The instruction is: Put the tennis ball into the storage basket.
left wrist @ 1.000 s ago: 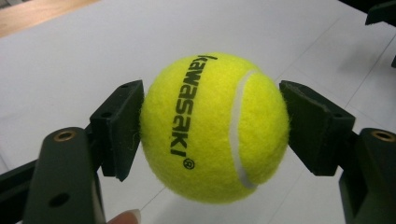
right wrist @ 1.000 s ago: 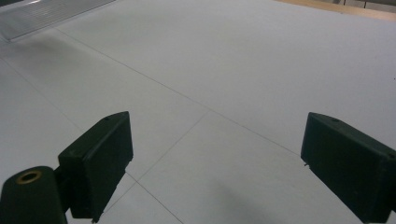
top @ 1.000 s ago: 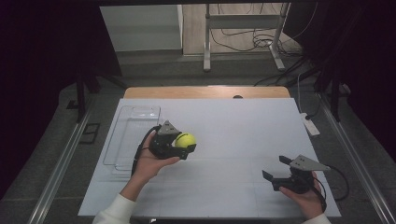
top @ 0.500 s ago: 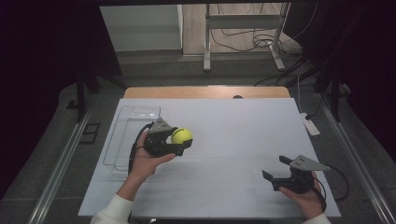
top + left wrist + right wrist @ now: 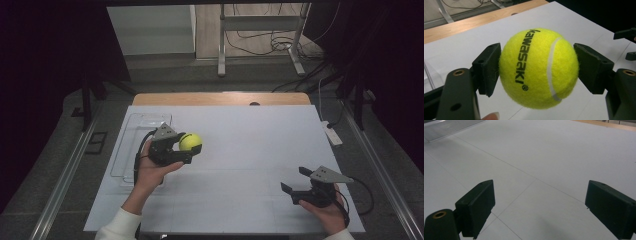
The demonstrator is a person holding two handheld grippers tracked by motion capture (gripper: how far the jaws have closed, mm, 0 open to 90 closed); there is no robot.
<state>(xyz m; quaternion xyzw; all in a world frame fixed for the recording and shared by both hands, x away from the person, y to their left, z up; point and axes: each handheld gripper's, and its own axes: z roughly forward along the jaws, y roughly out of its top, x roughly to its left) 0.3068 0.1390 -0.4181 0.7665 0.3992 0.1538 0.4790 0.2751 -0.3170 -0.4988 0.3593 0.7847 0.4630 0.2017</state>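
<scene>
Your left gripper (image 5: 537, 72) has its jaws clamped on the tennis ball (image 5: 539, 67), one pad on each side near its widest part, and the ball hangs clear above the white surface (image 5: 250, 150). The hold is only two flat pads on a round, fuzzy body, so if you tilt or swing your hand sharply the ball may roll out between them. Ease your squeeze even a little and it could drop, bounce and run off the edge.

Just to the left of that hand lies a clear tray (image 5: 142, 122). Its walls are hard to see, so you could clip one with the gripper or cable.

Your right gripper (image 5: 307, 185) rests low near the front right, well apart from the ball, jaws apart and holding nothing. It cannot catch a fall from there.
</scene>
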